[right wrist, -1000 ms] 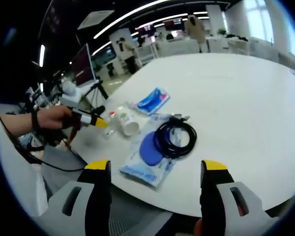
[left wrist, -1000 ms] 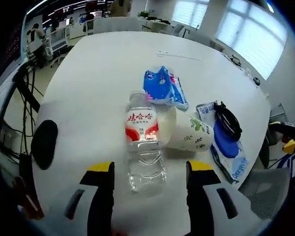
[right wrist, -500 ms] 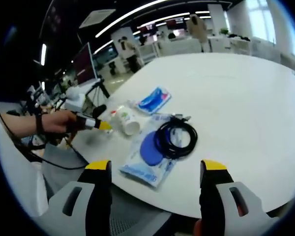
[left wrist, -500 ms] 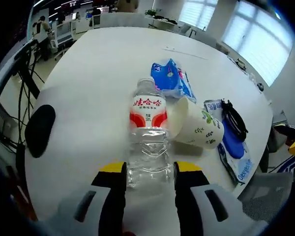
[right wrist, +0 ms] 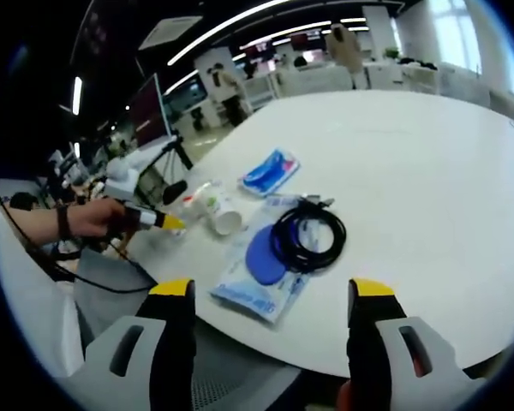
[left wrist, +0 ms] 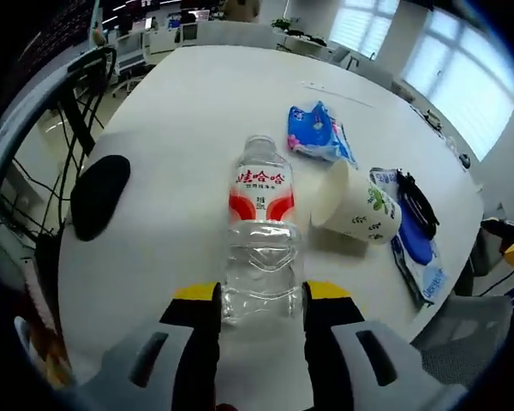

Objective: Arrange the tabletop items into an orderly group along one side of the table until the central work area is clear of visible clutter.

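Big white round-edged desk (left wrist: 197, 103) in an open office, with windows along one side, ceiling strip lights and monitors in the background.

Count on the desk: one clear bottle (left wrist: 260, 231) lying on its side with a red-and-white label, one paper cup (left wrist: 357, 206) tipped over just beside it, one blue snack pack (left wrist: 319, 134) a little further up, one flat blue-and-white pouch (right wrist: 261, 268) near the edge, and one coiled black cable (right wrist: 307, 237) sitting on top of that pouch. There's also one black oval mouse-like thing (left wrist: 99, 182) off to the side.

Left gripper (left wrist: 259, 300) has its fingers clamped on the base end of the bottle, one on each side. Right gripper (right wrist: 270, 300) hangs off the desk edge, fingers spread wide, grasping nothing. In the right gripper view a hand (right wrist: 90, 218) holds the left gripper at the bottle.
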Tool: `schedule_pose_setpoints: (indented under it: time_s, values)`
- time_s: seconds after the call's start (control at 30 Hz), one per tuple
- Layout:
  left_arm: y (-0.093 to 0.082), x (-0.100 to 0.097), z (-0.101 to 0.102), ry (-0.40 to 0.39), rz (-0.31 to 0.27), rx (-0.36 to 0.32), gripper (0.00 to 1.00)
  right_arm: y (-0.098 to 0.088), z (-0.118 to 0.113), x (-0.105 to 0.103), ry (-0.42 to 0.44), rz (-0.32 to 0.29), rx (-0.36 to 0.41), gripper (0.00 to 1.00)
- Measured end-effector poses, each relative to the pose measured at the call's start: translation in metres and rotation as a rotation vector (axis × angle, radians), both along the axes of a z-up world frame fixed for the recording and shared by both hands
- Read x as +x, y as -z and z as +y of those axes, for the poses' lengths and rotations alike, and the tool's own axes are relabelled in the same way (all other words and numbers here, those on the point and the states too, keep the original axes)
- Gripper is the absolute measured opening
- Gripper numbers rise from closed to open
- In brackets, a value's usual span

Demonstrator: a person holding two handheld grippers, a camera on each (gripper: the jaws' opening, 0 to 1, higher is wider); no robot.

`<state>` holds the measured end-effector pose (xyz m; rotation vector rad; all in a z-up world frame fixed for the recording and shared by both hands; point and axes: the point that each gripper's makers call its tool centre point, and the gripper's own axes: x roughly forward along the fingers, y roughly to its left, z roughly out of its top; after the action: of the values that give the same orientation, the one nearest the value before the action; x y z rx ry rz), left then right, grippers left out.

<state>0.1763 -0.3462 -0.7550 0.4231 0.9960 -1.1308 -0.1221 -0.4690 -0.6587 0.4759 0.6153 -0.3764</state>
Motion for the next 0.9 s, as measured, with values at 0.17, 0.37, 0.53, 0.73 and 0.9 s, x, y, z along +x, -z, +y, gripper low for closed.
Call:
schedule_pose_setpoints:
  time_s: [0.17, 0.37, 0.53, 0.73, 0.9]
  values:
    - [-0.001, -0.005, 0.012, -0.029, 0.001, 0.006, 0.37, 0.001, 0.002, 0.003, -0.008, -0.001, 0.002, 0.71]
    - [-0.001, -0.013, 0.025, -0.052, 0.010, 0.023, 0.37, 0.001, 0.004, 0.004, -0.013, -0.003, 0.003, 0.70]
    - [-0.001, -0.018, 0.035, -0.072, 0.016, 0.039, 0.37, 0.002, 0.005, 0.003, -0.009, -0.002, 0.007, 0.70]
    - [-0.001, -0.028, 0.047, -0.090, 0.024, 0.062, 0.37, 0.002, 0.005, 0.001, -0.007, 0.001, 0.009, 0.69]
    - [-0.001, -0.035, 0.054, -0.110, 0.035, 0.076, 0.37, 0.002, 0.006, 0.001, -0.006, 0.002, 0.011, 0.69]
